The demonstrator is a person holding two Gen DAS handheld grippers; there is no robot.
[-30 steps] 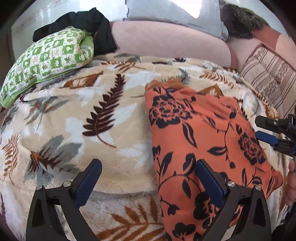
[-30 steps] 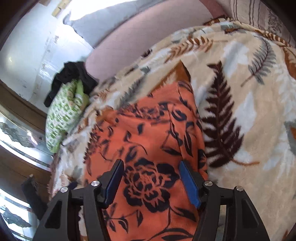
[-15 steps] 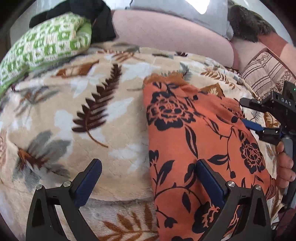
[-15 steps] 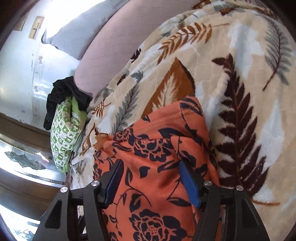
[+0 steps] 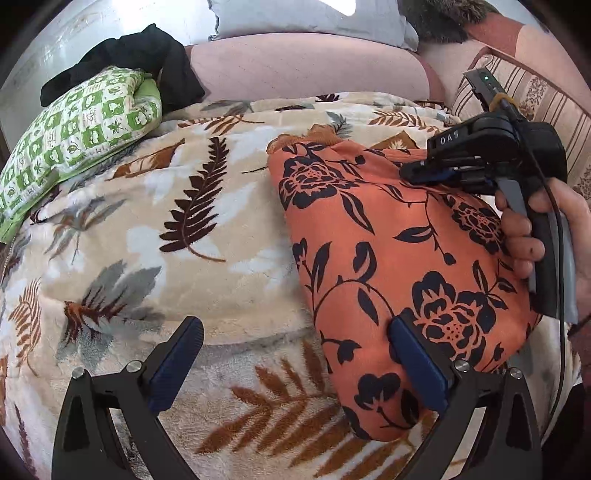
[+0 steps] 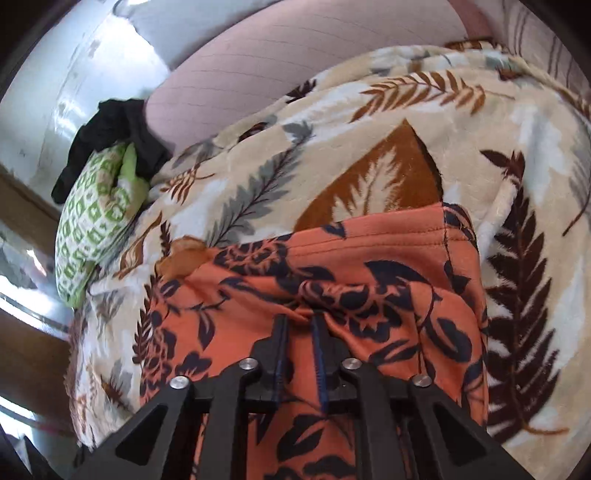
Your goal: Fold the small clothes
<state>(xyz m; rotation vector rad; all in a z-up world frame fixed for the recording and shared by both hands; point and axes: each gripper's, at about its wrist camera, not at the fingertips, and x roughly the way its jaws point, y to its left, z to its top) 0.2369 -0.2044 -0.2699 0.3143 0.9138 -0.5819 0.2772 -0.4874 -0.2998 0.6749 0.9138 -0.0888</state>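
Observation:
An orange garment (image 5: pixel 369 258) with a dark flower print lies flat on a leaf-patterned blanket (image 5: pixel 147 240). My left gripper (image 5: pixel 295 328) is open low over its near left edge, one finger above the print and the other above the blanket. From the right, my right gripper (image 5: pixel 410 173), held by a person's hand (image 5: pixel 524 236), reaches onto the garment's far part. In the right wrist view the right gripper (image 6: pixel 299 321) has its jaws closing, with a pinched ridge of the orange garment (image 6: pixel 369 254) between the pads, just short of the hem.
A green-and-white pillow (image 5: pixel 74 140) with black clothing (image 5: pixel 147 48) on it lies at the far left. A pink sofa back (image 5: pixel 295 74) and a grey cushion (image 5: pixel 295 18) stand behind the blanket. A striped cushion (image 5: pixel 546 99) is at the far right.
My right gripper moved forward along the garment toward its far hem and its jaws went from wide open to pinched on the fabric. The left gripper shifted slightly and stayed open.

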